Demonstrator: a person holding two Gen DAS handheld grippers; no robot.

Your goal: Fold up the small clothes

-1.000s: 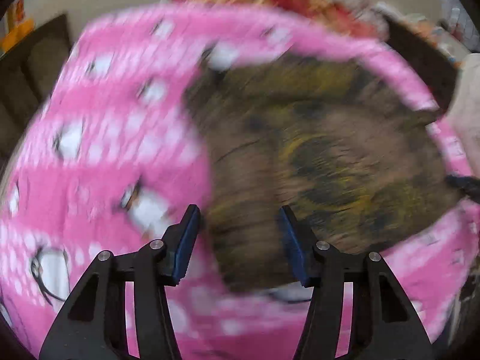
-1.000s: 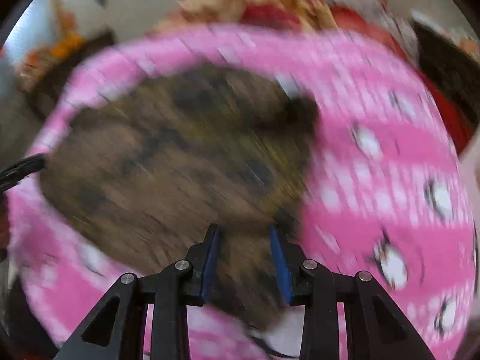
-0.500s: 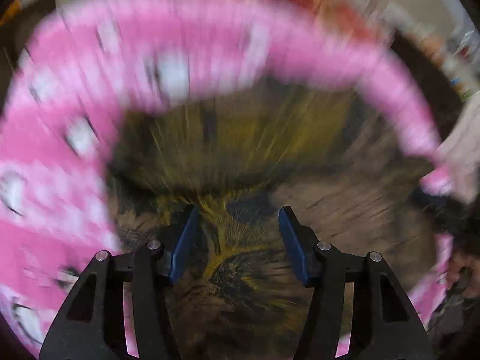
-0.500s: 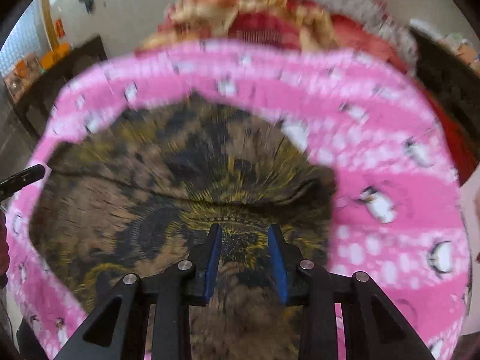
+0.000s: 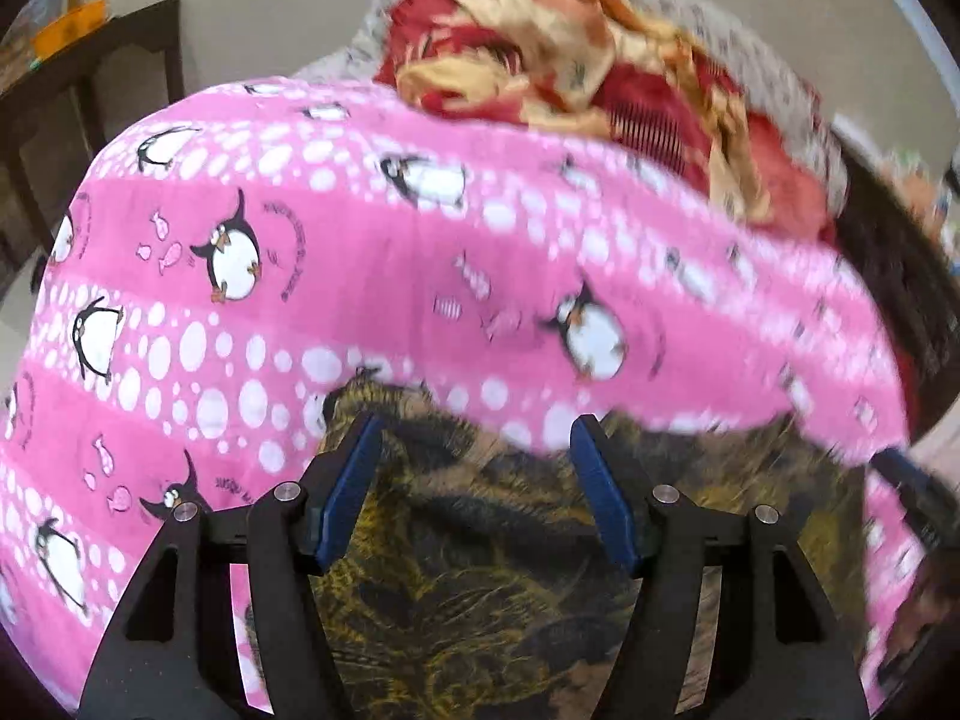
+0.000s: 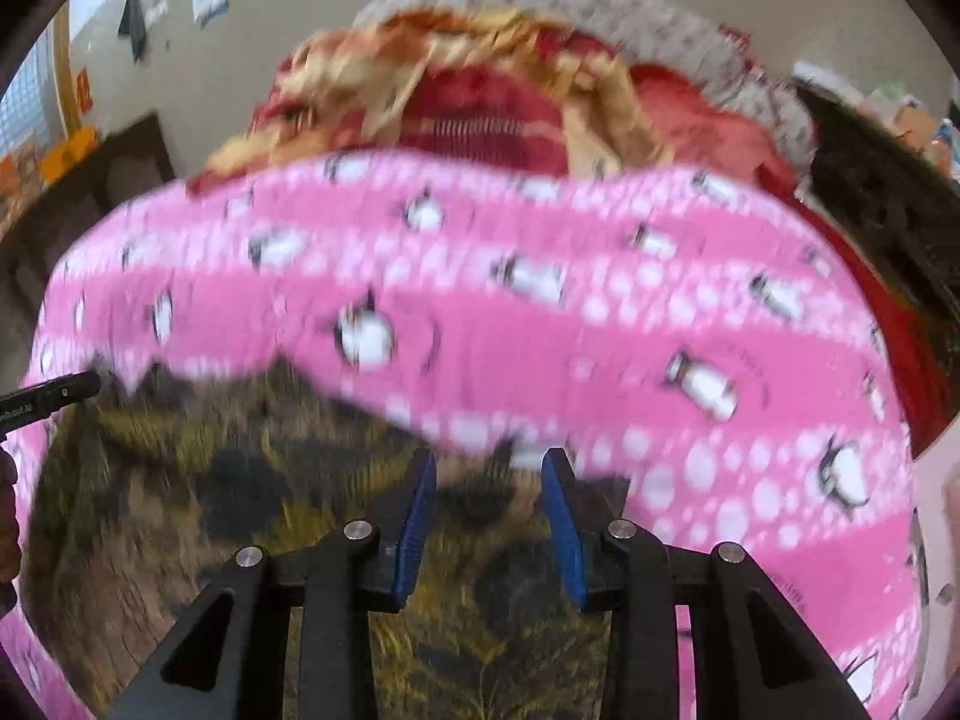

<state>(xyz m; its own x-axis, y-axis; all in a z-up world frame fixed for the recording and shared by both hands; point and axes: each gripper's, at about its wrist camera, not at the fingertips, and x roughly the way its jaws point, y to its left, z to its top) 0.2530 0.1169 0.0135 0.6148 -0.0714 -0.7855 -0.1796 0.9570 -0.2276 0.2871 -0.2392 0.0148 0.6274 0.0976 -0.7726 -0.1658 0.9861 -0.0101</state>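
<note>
Pulled back toward the cameras since a second ago, both grippers now sit over the near part of a brown-and-yellow patterned garment (image 5: 480, 588), where earlier each one hovered at its near edge with most of the cloth spread ahead. From the left wrist the garment fills the space between and below the jaws, and its far edge lies just past the fingertips. From the right wrist the same cloth (image 6: 198, 510) spreads from under the jaws out to the left.

Jaws of the left gripper (image 5: 474, 438) stand wide apart and have just been opening; the garment shows in the gap below them, but the blue pads do not press on it. Jaws of the right gripper (image 6: 487, 468) are narrower, have also just opened a little, and likewise close on nothing, with the cloth lying beneath them.

Around the garment lies a pink penguin-print blanket (image 5: 252, 276), running ahead of the jaws and off to the left in the left view, ahead and to the right (image 6: 690, 324) in the right view.

Farther ahead, beyond the blanket, sits a heap of red and gold fabric (image 5: 558, 54) with a grey speckled cloth (image 6: 630, 6) behind it. Dark wooden furniture (image 5: 90, 96) stands at the far left against a beige wall. One tip of the left gripper pokes in at the left edge of the right view.
</note>
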